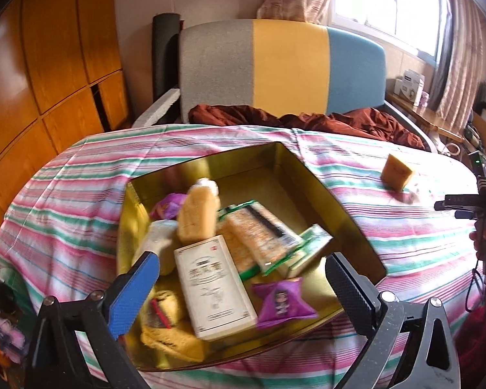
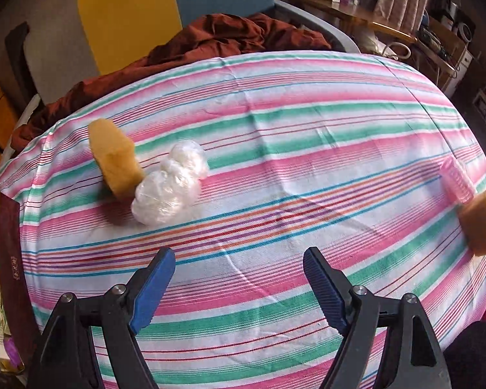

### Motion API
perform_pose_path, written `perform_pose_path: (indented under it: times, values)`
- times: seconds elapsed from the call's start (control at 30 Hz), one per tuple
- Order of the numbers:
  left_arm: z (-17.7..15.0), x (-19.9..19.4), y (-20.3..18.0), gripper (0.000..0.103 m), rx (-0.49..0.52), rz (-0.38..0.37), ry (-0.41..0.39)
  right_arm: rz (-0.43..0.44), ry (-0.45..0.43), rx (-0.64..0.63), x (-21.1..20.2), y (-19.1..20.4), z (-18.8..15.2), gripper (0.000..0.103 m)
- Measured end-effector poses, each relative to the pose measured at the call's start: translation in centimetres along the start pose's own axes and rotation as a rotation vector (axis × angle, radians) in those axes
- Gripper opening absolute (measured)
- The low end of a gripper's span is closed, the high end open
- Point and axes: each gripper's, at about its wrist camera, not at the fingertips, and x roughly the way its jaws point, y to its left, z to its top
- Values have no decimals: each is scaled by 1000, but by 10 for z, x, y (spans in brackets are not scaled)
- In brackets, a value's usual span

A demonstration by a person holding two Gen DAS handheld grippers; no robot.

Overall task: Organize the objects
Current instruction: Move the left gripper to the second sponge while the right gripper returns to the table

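Overhead, the left claw [image 1: 243,278] is being held wide and empty above a gold metal tin [image 1: 350,214], whose straight rims are being shown lying on the striped sheet [image 1: 81,175] of a bed. Inside the tin, a white carton [image 1: 214,288], a purple sachet [image 1: 283,301], green-edged packets [image 1: 265,236] and a tan sponge [image 1: 197,214] are being shown crowded together; the carton's print is blurred beyond reading. The right claw [image 2: 239,285] is likewise being held wide, gripping nothing, over open sheet [image 2: 307,129]. Ahead on its left, a porous tan sponge block [image 2: 115,159] is being shown touching crumpled clear plastic [image 2: 170,184]. Near the bed's right edge, a second sponge [image 2: 479,227] is being shown beside a ridged pink item [image 2: 458,181].
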Motion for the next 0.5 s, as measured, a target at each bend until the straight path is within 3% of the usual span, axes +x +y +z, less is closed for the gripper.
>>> perform_pose_path:
  times: [0.5]
  values:
    - [42, 19, -115, 103, 163, -201, 3, 19, 30, 78, -6, -17, -4, 83]
